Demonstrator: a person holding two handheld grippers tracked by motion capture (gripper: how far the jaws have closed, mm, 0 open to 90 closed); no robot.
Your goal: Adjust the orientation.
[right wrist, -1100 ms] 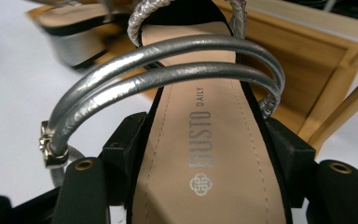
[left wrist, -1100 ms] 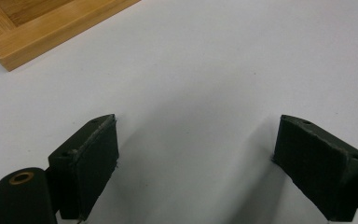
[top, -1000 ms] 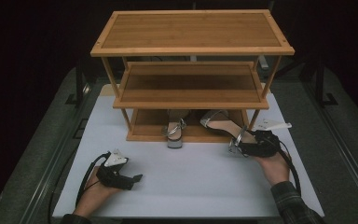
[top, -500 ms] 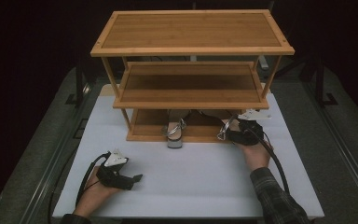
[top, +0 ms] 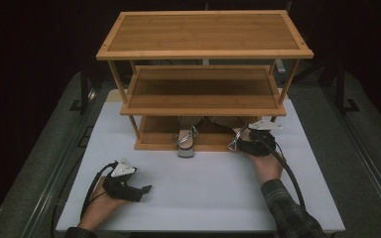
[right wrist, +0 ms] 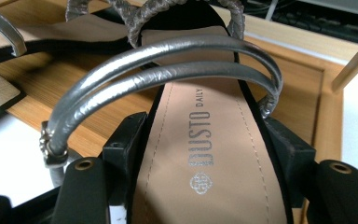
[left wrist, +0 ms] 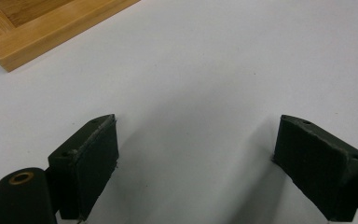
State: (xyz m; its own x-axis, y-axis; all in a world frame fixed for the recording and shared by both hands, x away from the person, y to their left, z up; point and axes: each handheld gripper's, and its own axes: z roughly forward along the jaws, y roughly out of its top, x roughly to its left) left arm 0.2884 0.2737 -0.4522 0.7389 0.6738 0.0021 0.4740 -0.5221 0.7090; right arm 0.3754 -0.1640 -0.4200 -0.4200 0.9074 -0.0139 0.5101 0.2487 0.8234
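**Right claw clamps a sandal at the bottom shelf**

The right gripper [top: 242, 144] sits at about four o'clock from the middle of the white table [top: 208, 198], right at the front edge of the wooden rack [top: 203, 52]. Its jaws stand about half open and press on both sides of a sandal's [right wrist: 209, 140] heel, as the right gripper view shows: the tan insole lies between the two black pads, and the silver ankle strap [right wrist: 168, 60] arches over it at twelve o'clock. The sandal's toe end reaches onto the rack's lowest shelf [top: 154, 134].

A second sandal [top: 187, 141] lies just to the nine o'clock side of the held one, its heel sticking out past the shelf edge over the table.

The left gripper [top: 141, 191] rests on the table at about seven o'clock, well apart from the rack. Its jaws gape wide with nothing between them but bare white surface, as the left gripper view shows.
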